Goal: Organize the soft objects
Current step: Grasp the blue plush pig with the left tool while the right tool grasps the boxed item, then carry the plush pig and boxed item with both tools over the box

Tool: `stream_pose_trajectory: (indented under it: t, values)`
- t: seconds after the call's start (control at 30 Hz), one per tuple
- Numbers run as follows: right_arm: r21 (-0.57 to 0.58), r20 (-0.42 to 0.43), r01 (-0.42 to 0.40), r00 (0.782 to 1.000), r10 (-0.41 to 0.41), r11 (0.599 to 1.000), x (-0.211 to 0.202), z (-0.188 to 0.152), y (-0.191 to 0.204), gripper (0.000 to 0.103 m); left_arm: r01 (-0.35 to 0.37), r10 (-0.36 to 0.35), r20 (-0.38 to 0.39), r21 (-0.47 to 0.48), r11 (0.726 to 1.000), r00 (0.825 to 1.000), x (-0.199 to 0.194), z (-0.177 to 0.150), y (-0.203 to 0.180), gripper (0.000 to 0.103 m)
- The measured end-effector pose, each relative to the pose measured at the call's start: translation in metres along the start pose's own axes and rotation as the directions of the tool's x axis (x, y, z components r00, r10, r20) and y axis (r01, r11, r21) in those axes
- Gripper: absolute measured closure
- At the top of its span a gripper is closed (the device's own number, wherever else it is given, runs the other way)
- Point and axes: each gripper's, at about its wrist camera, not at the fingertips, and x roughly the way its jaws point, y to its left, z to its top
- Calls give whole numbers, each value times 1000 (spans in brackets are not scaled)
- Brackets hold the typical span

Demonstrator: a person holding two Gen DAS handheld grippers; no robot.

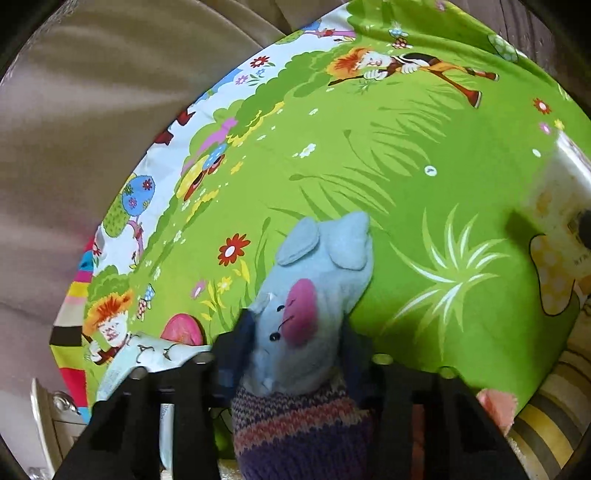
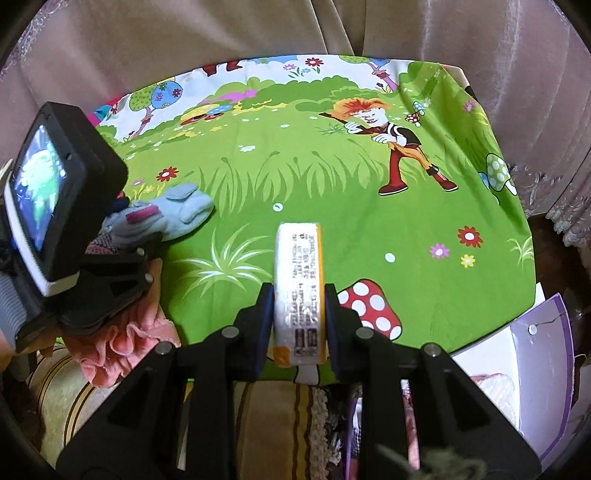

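Both grippers are closed on something. Left gripper [image 1: 295, 354] clamps a blue plush mouse [image 1: 314, 280] with a pink nose, floppy ears and a knitted striped sweater; the pads press its head from both sides, and the ears end lies forward on the green cartoon-print cloth [image 1: 424, 221] that covers the table. No earlier view shows its jaws moving, so only the grip itself can be told. Seen from the right wrist, that same gripper [image 2: 122, 240] sits at the left edge of the cloth with a small screen mounted on it.

Right gripper [image 2: 299, 310] pinches a white pack with a yellow edge and printed labels [image 2: 299, 280], probably tissues; its far end reaches out over the cloth above a red spotted mushroom in the print.

At the lower right stands a purple-rimmed white box [image 2: 546, 332], open, with something pale pink and soft inside; what it is cannot be told. A pink ruffled fabric [image 2: 110, 343] lies bunched at the cloth's near left corner, beneath the left gripper. A beige curtain [image 2: 258, 29] hangs behind.
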Motion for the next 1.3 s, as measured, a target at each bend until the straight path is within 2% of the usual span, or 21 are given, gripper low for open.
stream_pose_trajectory:
  t: [0.07,0.17,0.27,0.37,0.47,0.5,0.6,0.7,0.77,0.87,1.0,1.2,1.3]
  values:
    - [4,3,-2,1000,2,1000,-1,0,-1,73,22,-21,15,-45,999,1000,-2,0,7,76]
    - [11,8,-4,1000,4,1000,-5,-2,-2,73,75,-68,56,-129,989,996,-8,0,22,82]
    - [19,16,-7,1000,6,1000,-10,-3,-5,73,188,-159,131,-247,951,978,-19,-4,47,84]
    - [30,29,-8,1000,7,1000,-17,-5,-9,73,278,-221,207,-306,911,953,-33,-8,61,84]
    - [38,40,-10,999,8,999,-24,-6,-12,73,381,-295,272,-357,853,916,-46,-12,70,84]
    - [41,43,-9,999,7,999,-26,-7,-13,73,429,-332,300,-365,826,894,-52,-13,71,84]
    - [47,52,-5,999,2,999,-34,-9,-19,73,511,-400,337,-372,775,852,-62,-13,69,84]
    - [54,58,-1,998,-2,999,-41,-13,-23,73,618,-497,374,-372,693,783,-73,-12,62,84]
    - [62,63,2,998,-6,998,-47,-16,-28,73,667,-543,392,-364,650,743,-81,-12,55,84]
    - [79,72,12,997,-18,997,-58,-22,-38,73,715,-588,409,-346,607,698,-93,-14,42,84]
    - [115,86,41,995,-51,992,-75,-33,-61,73,780,-659,418,-309,544,625,-111,-9,19,84]
    - [190,87,101,989,-119,977,-93,-50,-105,73,830,-730,394,-274,486,558,-129,-1,-21,84]
    - [234,77,129,985,-151,964,-98,-60,-128,73,841,-759,364,-248,481,541,-138,3,-48,84]
